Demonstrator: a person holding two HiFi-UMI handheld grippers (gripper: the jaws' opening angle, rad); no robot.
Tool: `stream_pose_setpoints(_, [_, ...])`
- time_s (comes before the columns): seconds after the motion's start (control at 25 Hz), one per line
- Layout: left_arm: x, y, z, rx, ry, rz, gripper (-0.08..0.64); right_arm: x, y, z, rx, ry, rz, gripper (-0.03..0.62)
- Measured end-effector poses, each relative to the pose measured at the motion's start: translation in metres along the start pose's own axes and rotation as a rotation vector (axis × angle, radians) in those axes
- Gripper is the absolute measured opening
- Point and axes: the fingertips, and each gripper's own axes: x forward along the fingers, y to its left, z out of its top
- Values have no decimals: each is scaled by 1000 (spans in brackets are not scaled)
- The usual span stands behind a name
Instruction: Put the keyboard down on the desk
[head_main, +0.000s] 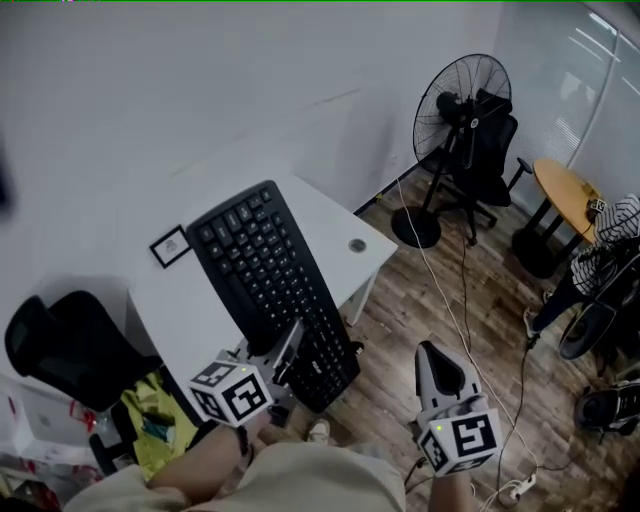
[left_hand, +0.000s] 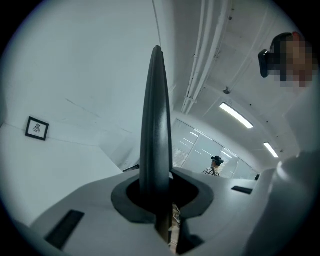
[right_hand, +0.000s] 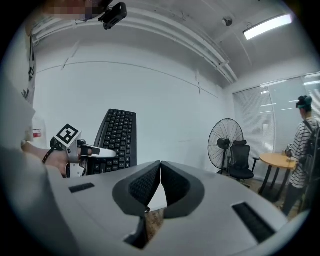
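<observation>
Keyboard: the black keyboard (head_main: 270, 285) is up in the air over the white desk (head_main: 335, 220), steeply tilted, far end raised, not lying flat on the desktop.
Left gripper: the left gripper (head_main: 287, 350) pinches the keyboard's near end, off the desk's front edge, with its jaws clamped on the thin edge.
Right gripper: the right gripper (head_main: 430, 362) hangs to the right of the desk over the wooden floor, its tips pressed together with nothing between them.
On the desk: a small framed card (head_main: 170, 246) lies at the left, beside the keyboard.
Beyond the desk: a standing fan (head_main: 462, 110) is at the far right, and a round wooden table (head_main: 565, 195) is farther right.
</observation>
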Motion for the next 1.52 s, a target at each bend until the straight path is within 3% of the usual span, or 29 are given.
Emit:
stream_pose_setpoints(0.48, [89,50,7,-183,24,7,83,63,-53,-11,-6,59,-25,26])
stream_pose_setpoints(0.72, [149,69,-3,-196,53,47,83,106,-101,-19,12,73,-4,26])
stream_pose_setpoints(1.24, [345,124,-7,-298,84,180,83,273,-246,-20,45,159,177,26])
stream_pose_setpoints(1.52, [372,170,-27,-406,61,240,83,323,-264,-33,33,179,241,26])
